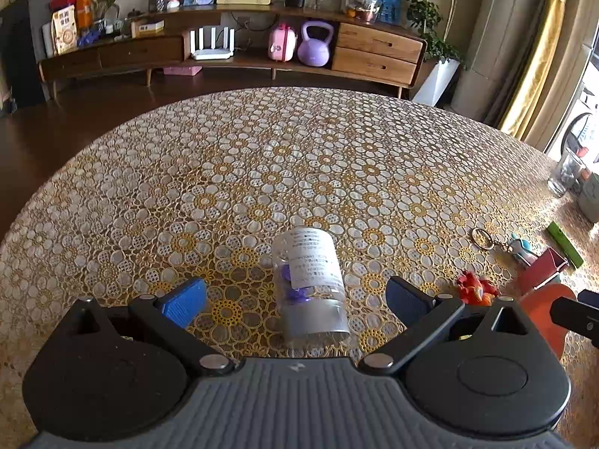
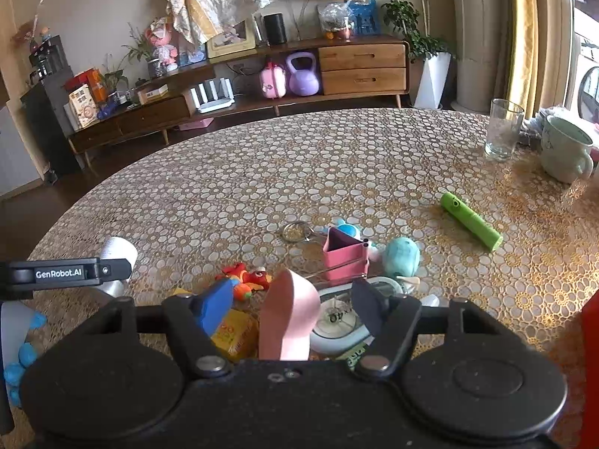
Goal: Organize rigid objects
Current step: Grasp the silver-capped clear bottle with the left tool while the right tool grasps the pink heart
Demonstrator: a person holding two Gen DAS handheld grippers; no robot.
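Observation:
A clear plastic jar with a white label and purple pieces inside lies on its side on the patterned table. My left gripper stands open around it, with both blue pads clear of its sides. In the right wrist view a curved pink plastic piece rises between the fingers of my right gripper. That gripper is open, with a gap on each side of the piece. Under it lie a white round object and a yellow box.
A red toy figure, a key ring, a pink triangular box and a teal plush crowd the near middle. A green tube lies to the right. A glass and a mug stand at the far right edge.

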